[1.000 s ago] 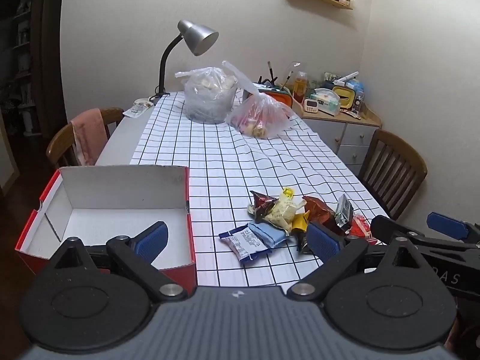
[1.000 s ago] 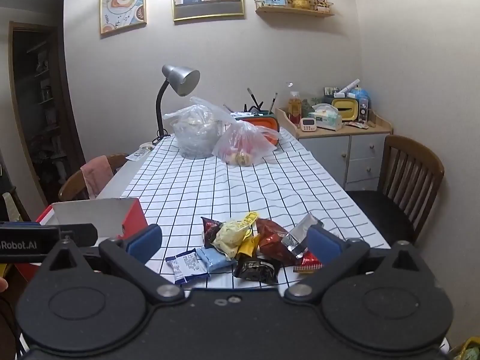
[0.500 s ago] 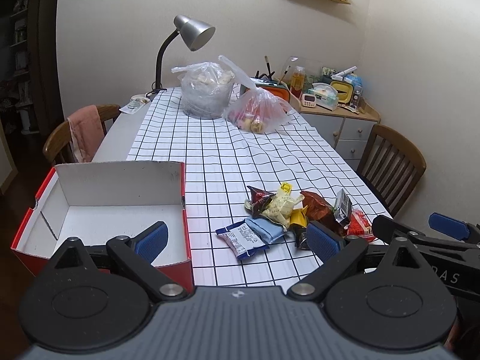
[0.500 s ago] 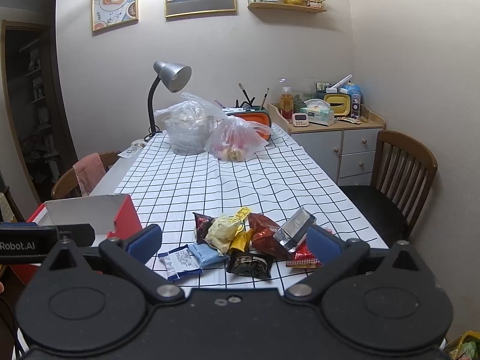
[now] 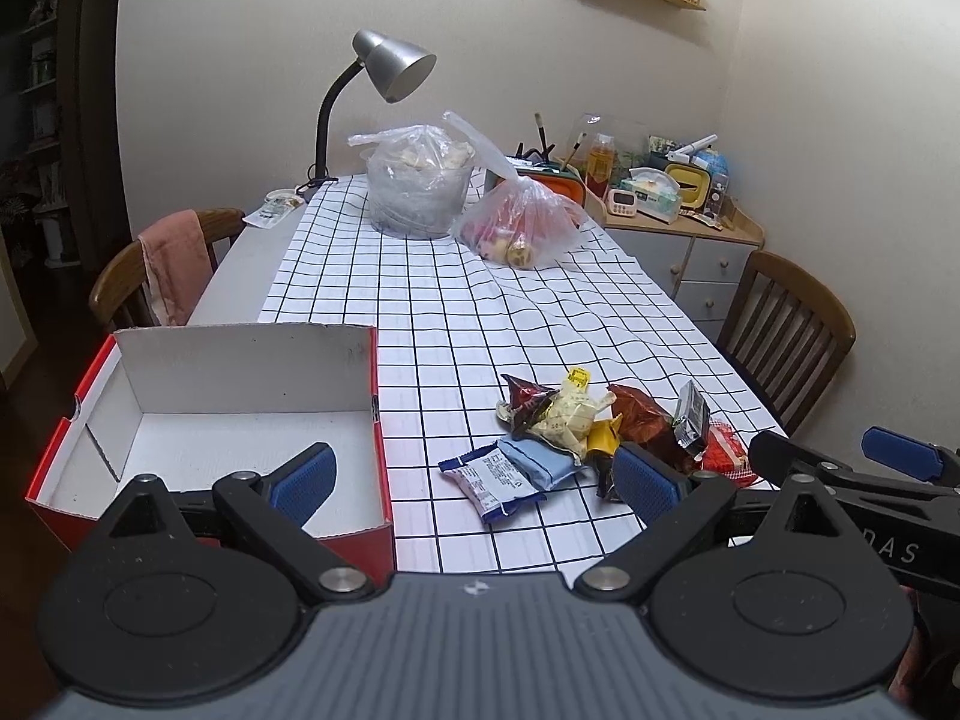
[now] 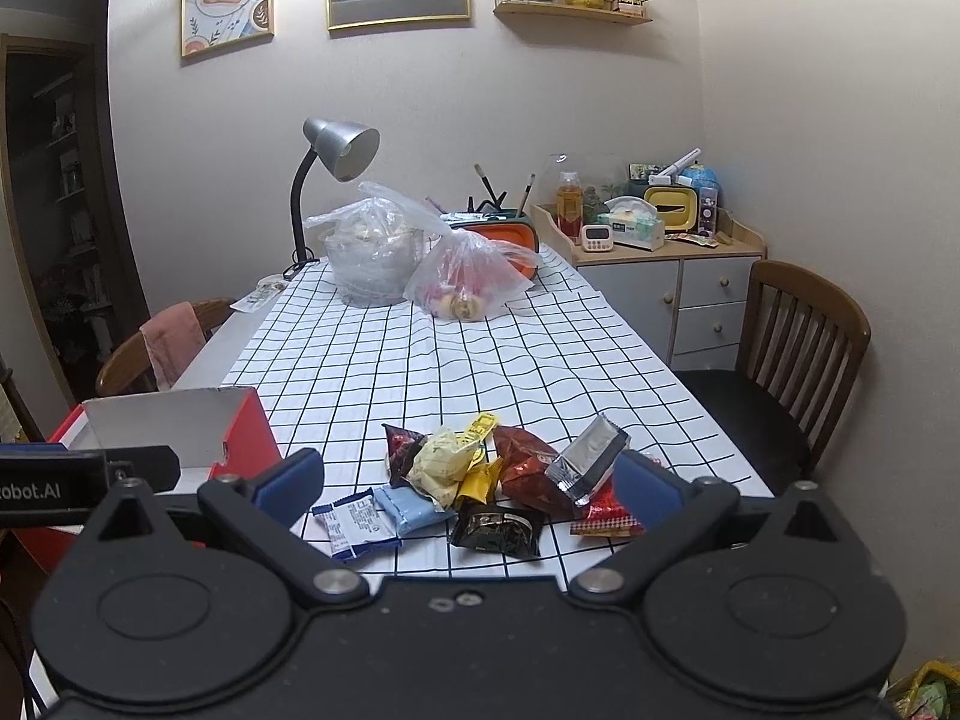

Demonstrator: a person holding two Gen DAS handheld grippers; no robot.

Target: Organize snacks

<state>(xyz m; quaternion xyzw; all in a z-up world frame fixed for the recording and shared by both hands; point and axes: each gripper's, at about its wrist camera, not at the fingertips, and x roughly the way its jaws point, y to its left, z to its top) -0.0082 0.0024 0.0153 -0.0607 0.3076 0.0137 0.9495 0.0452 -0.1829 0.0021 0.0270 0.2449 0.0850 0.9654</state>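
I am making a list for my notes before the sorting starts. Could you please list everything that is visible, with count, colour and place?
Open cardboard box: 1, red outside, white inside, table's near left.
Small snack packets: about nine, mixed colours, piled right of box.
Clear plastic bags: 2, far end of table.
Grid-pattern tablecloth: 1, white and black.
Metal desk lamp: 1, silver, far end.
Wooden chairs: 2, brown, one each side.
Left hand-held gripper: open, empty.
Right hand-held gripper: open, empty.
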